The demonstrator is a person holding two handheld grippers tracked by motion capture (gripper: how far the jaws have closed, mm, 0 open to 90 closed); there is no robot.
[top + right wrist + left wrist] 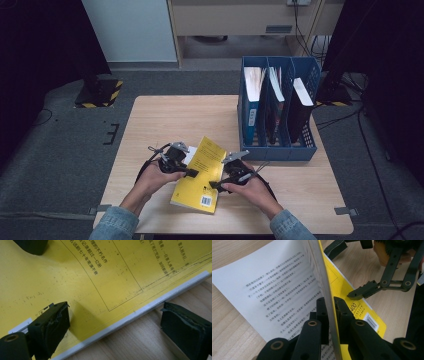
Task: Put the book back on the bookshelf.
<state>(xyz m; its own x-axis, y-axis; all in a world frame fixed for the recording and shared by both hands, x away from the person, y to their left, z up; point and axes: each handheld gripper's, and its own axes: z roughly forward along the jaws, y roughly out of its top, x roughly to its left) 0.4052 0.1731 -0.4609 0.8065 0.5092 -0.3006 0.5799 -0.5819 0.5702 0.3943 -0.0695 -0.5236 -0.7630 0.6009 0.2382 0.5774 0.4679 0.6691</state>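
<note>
A yellow paperback book point(201, 186) lies on the wooden table point(165, 120) near its front edge, its back cover up. My left gripper point(191, 173) is shut on the book's lifted left edge; in the left gripper view the gripper point(331, 305) pinches the yellow cover point(342, 282) and a sheaf of pages, with a printed white page point(274, 290) spread flat beneath. My right gripper point(215, 185) stands open at the book's right side. In the right gripper view the right gripper point(117, 315) has one pad on the yellow cover point(100, 277) and the other over bare wood.
A blue three-slot file holder point(277, 151) stands at the table's right rear, with a book in each slot: a blue one point(250, 102), a dark one point(274, 102) and a black one point(300, 107). Bare table spreads at the left and far side.
</note>
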